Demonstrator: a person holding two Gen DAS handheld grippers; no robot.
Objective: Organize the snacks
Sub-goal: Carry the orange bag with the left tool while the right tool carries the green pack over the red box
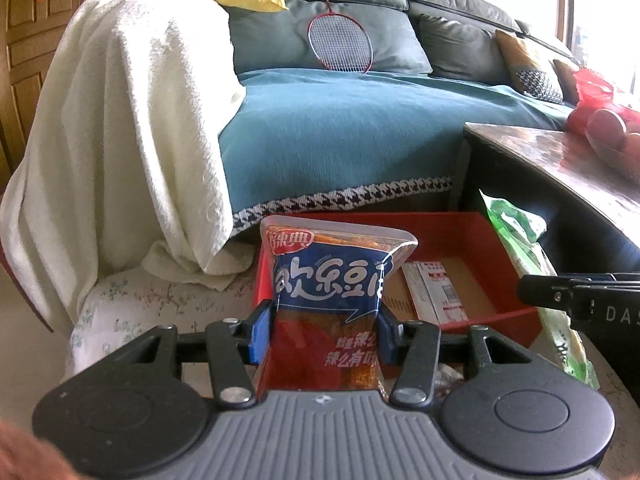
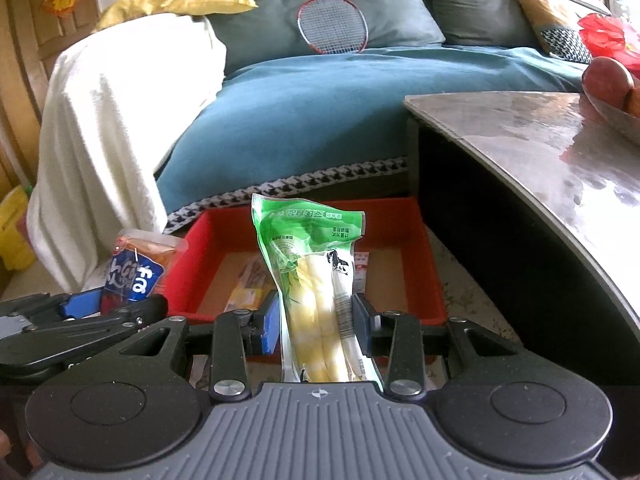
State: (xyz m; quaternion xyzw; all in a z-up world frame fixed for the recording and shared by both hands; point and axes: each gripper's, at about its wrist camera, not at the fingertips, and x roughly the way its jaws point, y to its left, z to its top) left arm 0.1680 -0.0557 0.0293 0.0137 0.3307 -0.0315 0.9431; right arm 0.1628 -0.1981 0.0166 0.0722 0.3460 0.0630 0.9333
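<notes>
My left gripper [image 1: 322,330] is shut on a blue and red snack packet [image 1: 328,280], held upright in front of a red cardboard box [image 1: 508,248] on the floor. In the right wrist view my right gripper [image 2: 314,326] is shut on a green and clear bag of pale bamboo shoots [image 2: 316,272], also upright before the red box [image 2: 432,248]. The blue packet [image 2: 136,268] and left gripper [image 2: 80,312] show at the left there; the green bag [image 1: 532,256] and right gripper [image 1: 568,296] show at the right in the left wrist view. A yellow packet [image 2: 250,284] and a white labelled pack [image 1: 436,288] lie inside the box.
A dark coffee table [image 2: 532,140] with a glossy top stands to the right, bearing a bowl of red fruit [image 2: 612,80]. Behind the box is a sofa with a teal cover [image 1: 360,128], a white blanket [image 1: 120,120] and a badminton racket [image 1: 340,40]. A floral cloth [image 1: 160,304] lies at left.
</notes>
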